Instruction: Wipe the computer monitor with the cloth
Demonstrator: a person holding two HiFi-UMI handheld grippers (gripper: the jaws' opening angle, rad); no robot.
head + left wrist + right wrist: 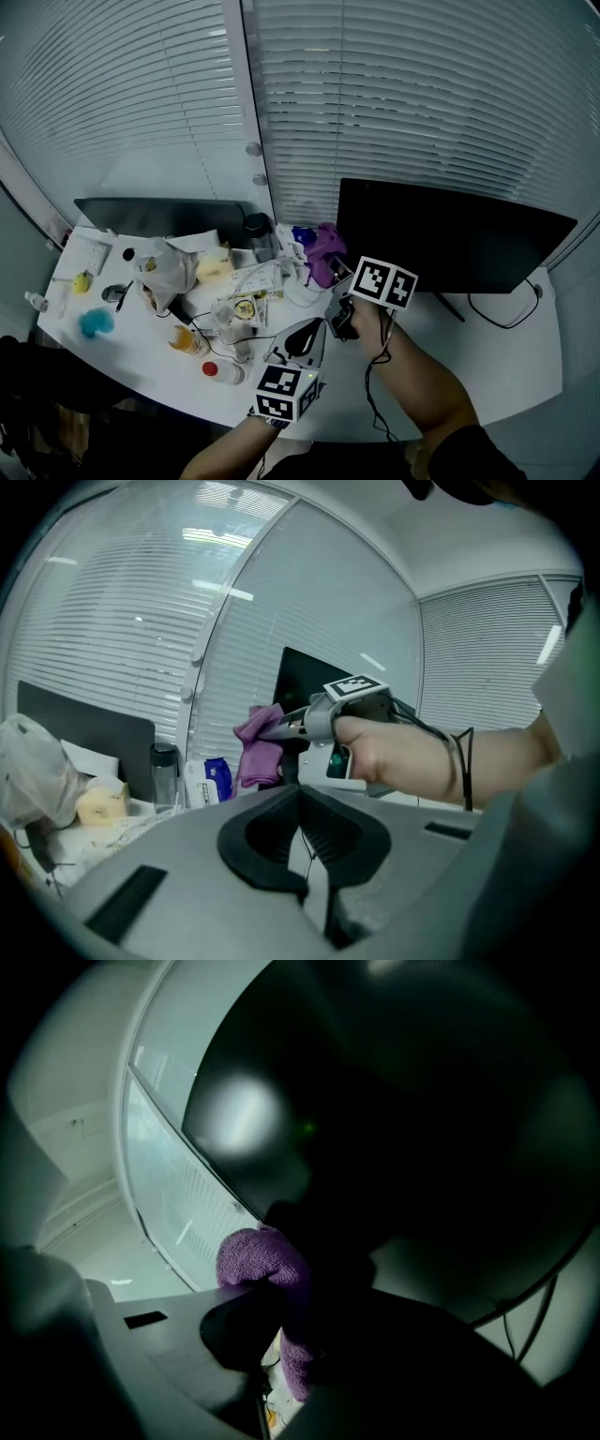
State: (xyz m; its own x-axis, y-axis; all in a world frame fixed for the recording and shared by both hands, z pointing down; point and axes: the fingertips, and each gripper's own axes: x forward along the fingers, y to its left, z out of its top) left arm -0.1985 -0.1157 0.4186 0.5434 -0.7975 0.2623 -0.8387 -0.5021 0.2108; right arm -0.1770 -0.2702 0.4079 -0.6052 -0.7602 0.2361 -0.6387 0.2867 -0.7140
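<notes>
The black computer monitor (450, 234) stands on the white desk (497, 361), at the right. My right gripper (330, 272) is shut on a purple cloth (323, 248), held just left of the monitor's left edge. In the right gripper view the cloth (267, 1260) bulges between the jaws of the gripper (281, 1297), and the dark screen (403, 1101) fills the frame close ahead. My left gripper (305, 330) hovers low over the desk in front, its jaws together on nothing. From the left gripper (300, 794) I see the right gripper (281, 726), the cloth (261, 747) and the monitor (305, 677).
A second dark monitor (159, 217) stands at the back left. Clutter covers the desk's left half: a plastic bag (161, 267), an orange bottle (187, 339), a red-capped bottle (220, 372), a dark flask (256, 230). A cable (506, 314) loops by the monitor's stand. Window blinds rise behind.
</notes>
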